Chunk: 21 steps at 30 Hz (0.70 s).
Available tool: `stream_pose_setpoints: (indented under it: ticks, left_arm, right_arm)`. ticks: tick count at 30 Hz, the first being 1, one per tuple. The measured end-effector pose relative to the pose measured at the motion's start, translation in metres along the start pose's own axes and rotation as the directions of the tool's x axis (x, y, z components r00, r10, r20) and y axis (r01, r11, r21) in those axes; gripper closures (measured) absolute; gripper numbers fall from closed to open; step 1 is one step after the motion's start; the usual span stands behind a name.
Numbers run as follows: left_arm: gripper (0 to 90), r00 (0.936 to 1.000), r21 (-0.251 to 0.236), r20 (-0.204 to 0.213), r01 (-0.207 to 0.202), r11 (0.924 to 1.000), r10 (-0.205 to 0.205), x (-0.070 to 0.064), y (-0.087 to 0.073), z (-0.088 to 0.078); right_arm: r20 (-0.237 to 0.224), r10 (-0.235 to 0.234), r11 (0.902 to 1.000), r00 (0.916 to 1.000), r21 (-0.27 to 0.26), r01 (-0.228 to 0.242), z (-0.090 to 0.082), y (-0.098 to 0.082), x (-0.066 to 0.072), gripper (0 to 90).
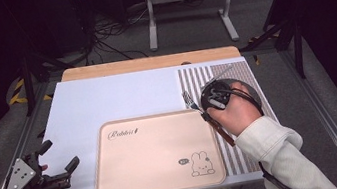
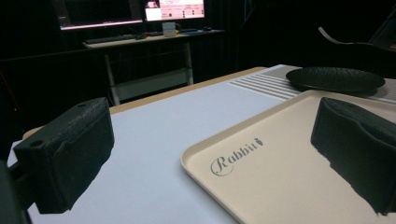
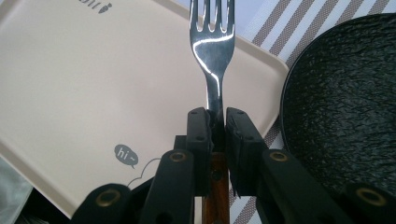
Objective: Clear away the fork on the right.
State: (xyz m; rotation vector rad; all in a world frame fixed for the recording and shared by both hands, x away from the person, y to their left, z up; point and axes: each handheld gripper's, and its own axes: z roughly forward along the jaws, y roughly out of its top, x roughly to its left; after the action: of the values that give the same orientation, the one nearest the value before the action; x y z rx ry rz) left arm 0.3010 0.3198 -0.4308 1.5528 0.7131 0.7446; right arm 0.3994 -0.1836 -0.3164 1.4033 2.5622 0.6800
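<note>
A metal fork with a brown wooden handle is clamped in my right gripper, held over the right edge of the beige tray. Its tines point toward the far side of the table. Just right of the fork lies a black textured plate, also seen as the plate on the striped placemat. My left gripper stands open near the table's front left corner, its black pads wide apart with nothing between them.
The tray carries a "Rabbit" script and a rabbit drawing. It lies on a white mat over a wooden tabletop. Metal rails border the table. A desk with monitors stands behind.
</note>
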Motion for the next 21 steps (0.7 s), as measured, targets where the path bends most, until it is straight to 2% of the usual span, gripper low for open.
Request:
stream_pose_setpoints:
  ticks: [11,21]
  left_arm:
    - [0.1,1.0,-0.001,0.001,-0.002,1.0,0.002,0.0,0.0,0.0]
    - [0.1,1.0,-0.004,-0.001,-0.002,1.0,0.002,0.0,0.0,0.0]
  right_arm:
    - [-0.021,0.026,0.9997,0.9994,0.001,-0.026,0.021,-0.003,0.004,80.7]
    - [-0.046,0.041,0.9988,0.9981,0.028,-0.04,0.048,-0.007,0.011,80.7]
